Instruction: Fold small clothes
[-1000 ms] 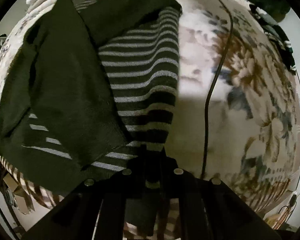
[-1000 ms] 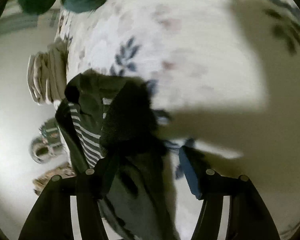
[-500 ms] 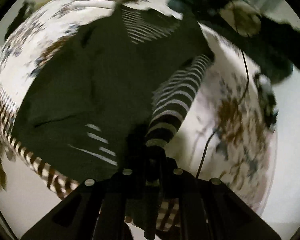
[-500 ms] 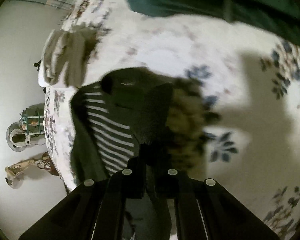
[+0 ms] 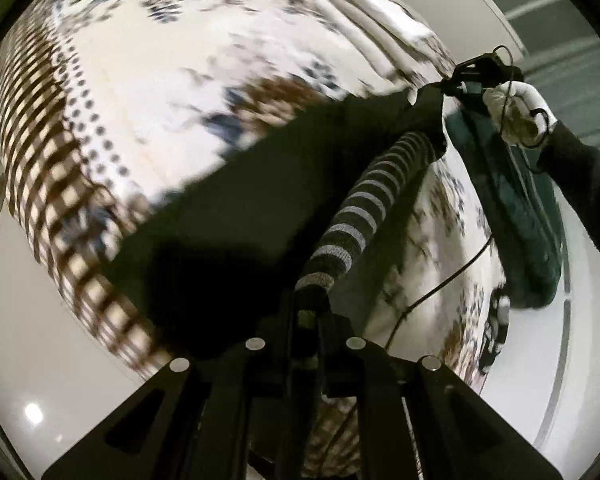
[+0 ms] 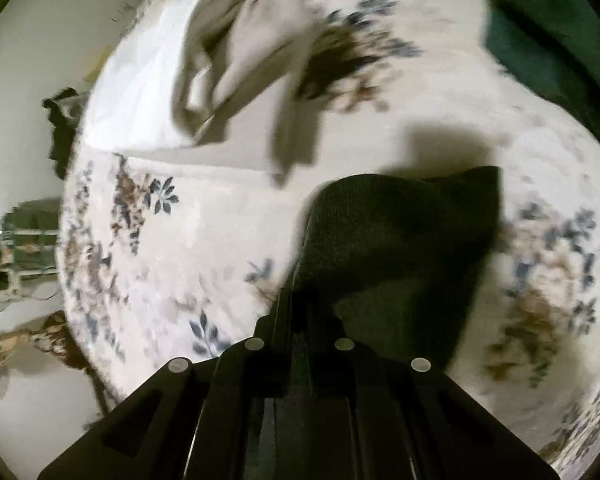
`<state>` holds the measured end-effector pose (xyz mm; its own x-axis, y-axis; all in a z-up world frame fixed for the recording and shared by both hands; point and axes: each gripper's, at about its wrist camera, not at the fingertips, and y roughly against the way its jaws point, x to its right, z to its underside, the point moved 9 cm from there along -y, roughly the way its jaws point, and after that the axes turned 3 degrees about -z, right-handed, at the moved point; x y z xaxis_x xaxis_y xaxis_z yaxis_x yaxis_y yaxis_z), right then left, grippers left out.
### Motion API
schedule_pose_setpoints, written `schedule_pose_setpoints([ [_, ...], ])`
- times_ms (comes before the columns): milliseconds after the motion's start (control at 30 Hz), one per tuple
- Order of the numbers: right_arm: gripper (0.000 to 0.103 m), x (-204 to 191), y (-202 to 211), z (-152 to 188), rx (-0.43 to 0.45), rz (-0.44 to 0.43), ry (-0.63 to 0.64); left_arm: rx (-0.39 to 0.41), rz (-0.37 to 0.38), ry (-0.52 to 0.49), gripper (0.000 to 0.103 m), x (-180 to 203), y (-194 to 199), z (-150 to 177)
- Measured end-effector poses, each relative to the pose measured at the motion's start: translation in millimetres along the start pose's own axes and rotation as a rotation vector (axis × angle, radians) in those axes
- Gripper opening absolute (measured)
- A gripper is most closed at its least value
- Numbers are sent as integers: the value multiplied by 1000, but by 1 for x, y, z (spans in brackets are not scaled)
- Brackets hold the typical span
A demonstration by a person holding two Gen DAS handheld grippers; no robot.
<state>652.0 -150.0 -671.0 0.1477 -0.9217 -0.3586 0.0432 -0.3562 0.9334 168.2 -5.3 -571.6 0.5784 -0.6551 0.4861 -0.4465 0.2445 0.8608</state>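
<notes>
garment: a dark knit sweater (image 5: 236, 216) with a grey-striped sleeve (image 5: 364, 208), lifted off the flowered bedspread (image 5: 172, 92) and stretched between the two tongs; part of it hangs in the air, and whether any still rests on the bed cannot be told.
left tongs: the left gripper (image 5: 308, 320) is clenched on the cuff end of the striped sleeve, which runs straight into the closed jaws.
right tongs: the right gripper (image 6: 300, 320) is clenched on a dark edge of the sweater; in the left view it shows far off, held by a gloved hand (image 5: 516, 108).
feel: soft, limp knit, judged light; it sags and swings freely, with no stiffness to hold a crease by itself.
grip: not slippery, the loose weave catches the pads well, yet it stretches, so a hard pull would probably distort it.
where to hold: likely best at seams, cuffs, shoulders or hem corners, where the fabric is doubled and a pinch carries the whole edge.
risk: a pinch of one thin layer may let the rest droop or twist.
nearby: pale folded clothes (image 6: 236, 52) and a green cloth (image 6: 548, 28) lie well apart on the bed.
</notes>
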Motion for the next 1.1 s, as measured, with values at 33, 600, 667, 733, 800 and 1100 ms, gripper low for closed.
schedule_pose_setpoints([
  [33, 6, -8, -13, -3, -5, 23, 1, -1, 8, 14, 7, -13, -2, -9],
  [600, 60, 32, -3, 104, -66, -123, -166, -210, 62, 129, 62, -109, -37, -10],
  [667, 60, 58, 9, 152, -69, -98, -173, -218, 41, 99, 62, -101, -38, -10],
  [733, 60, 79, 10, 200, -101, -90, -187, -222, 23, 41, 62, -89, -40, -7],
  [800, 60, 95, -2, 268, -171, -125, -229, -235, -24, -28, 62, -79, -46, 3],
  [1100, 60, 86, -71, 505, -386, -270, -348, -239, -260, -152, 4, -87, -59, 20],
])
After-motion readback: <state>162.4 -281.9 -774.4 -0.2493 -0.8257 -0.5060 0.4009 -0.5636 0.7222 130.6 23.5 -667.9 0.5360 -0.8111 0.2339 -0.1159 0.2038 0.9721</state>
